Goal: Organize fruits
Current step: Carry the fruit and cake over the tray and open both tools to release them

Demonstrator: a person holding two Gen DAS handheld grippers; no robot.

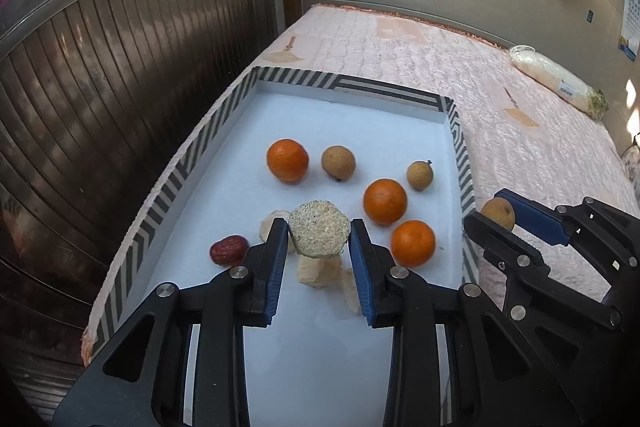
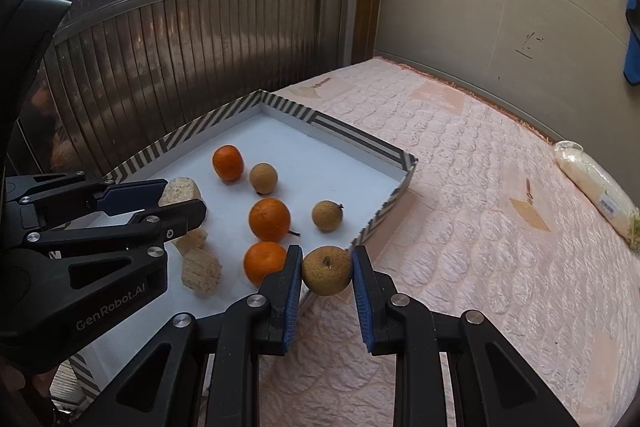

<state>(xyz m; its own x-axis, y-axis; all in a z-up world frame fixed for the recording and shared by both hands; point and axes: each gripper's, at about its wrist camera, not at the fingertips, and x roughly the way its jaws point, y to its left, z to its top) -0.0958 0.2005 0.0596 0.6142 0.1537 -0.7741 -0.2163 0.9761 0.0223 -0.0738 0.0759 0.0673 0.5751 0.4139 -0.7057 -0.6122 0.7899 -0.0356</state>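
Grainy hexagonal cake (image 1: 319, 234) between tongs (image 1: 319, 235)

oranges (image 1: 385, 201): three, in tray (image 1: 352, 115) | brown fruit (image 2: 327, 270): gripped, perhaps longan

Partly hidden behind the left gripper (image 1: 319, 233): pale crumbly pieces (image 1: 318, 273) and red date (image 1: 228, 250). Print on far bagged bundle (image 1: 558, 79) too small to read.
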